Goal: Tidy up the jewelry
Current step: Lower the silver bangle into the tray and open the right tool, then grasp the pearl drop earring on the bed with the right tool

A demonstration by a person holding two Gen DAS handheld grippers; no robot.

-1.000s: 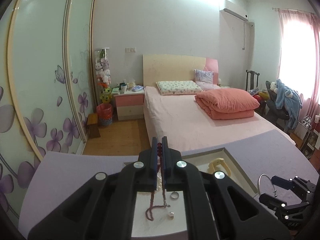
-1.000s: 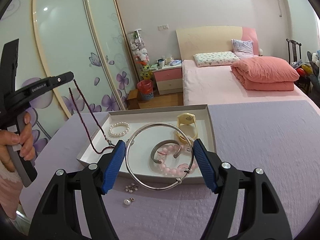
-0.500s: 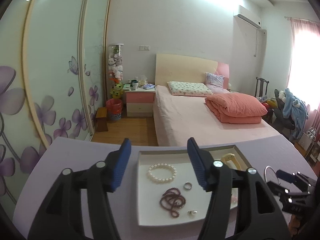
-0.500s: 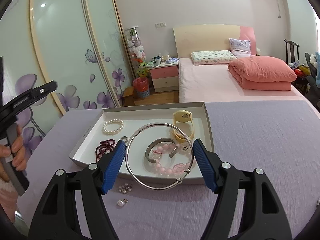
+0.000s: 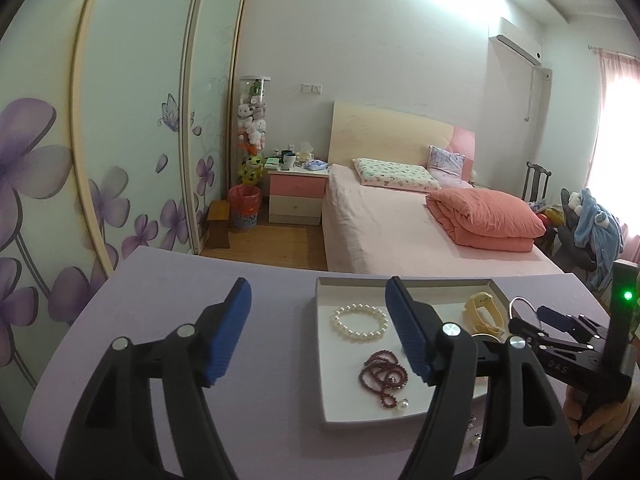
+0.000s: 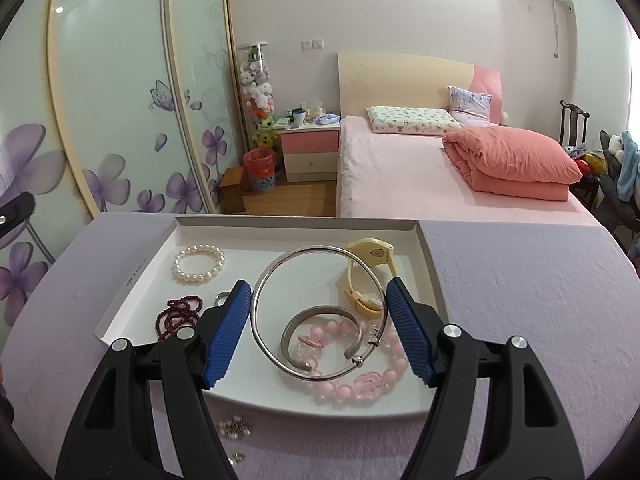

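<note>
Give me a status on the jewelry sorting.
Left claw just been opening, empty. Right claw shut on silver bangle, over tray. Red necklace lying in tray. Small studs loose outside it; nothing blocking.

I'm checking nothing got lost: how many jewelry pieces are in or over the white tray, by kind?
Beaded strands: 3 (pearl, dark red, pink)
Silver bangles: 2 (large hoop, open cuff)
Yellow watch: 1
Small ring: 1
Total: 7

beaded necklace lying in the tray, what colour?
Dark red, maroon beads, on the necklace heaped in the white tray. Left wrist view shows it best.
</note>
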